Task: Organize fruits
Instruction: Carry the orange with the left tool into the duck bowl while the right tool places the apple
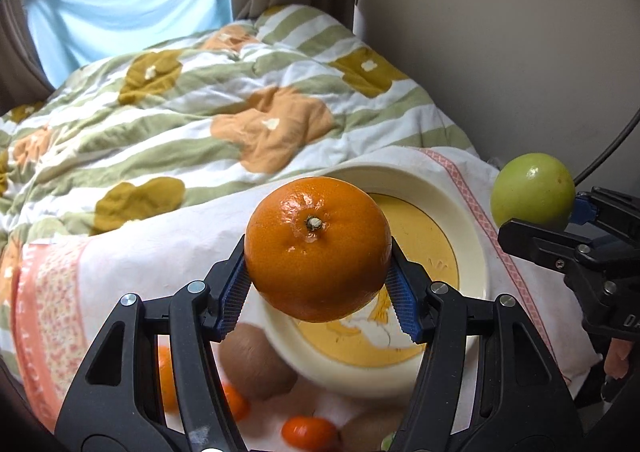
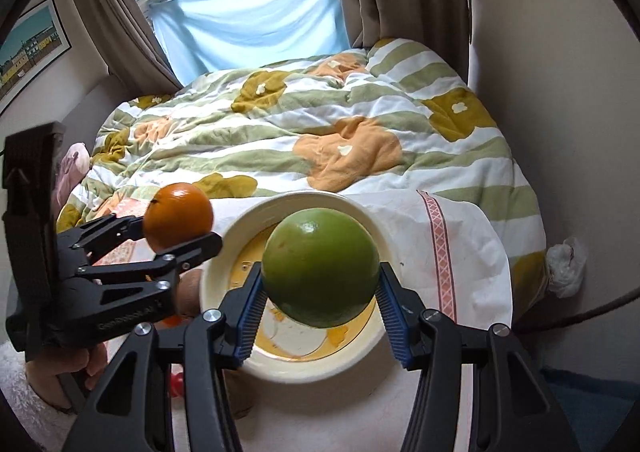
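A bed (image 2: 280, 140) under a striped, flower-patterned quilt (image 1: 192, 112) fills most of both views, and a white cloth with a pink woven border (image 1: 132, 268) is spread over its near end. On that cloth sits a cream bowl with a yellow floor (image 2: 360, 356), holding no fruit yet. The left gripper (image 1: 318, 284) hangs over the bowl's near-left rim with its jaws clenched on an orange (image 1: 318, 248), stem end facing the camera; the right gripper (image 2: 320, 288) hangs over the bowl's middle, jaws clamped on a round green fruit (image 2: 320, 264), perhaps a green orange or guava. Loose fruit lies on the cloth beside the bowl: two brown kiwis (image 1: 256, 364) and some small mandarins (image 1: 308, 432), partly hidden by the left gripper. The step in hand looks like setting both held fruits into the bowl. To do it well, each should be lowered until it is nearly touching the yellow floor before the jaws part, since round fruit dropped from a height may bounce out onto the soft bed. Placing one at a time, apart, keeps the grippers from knocking together.
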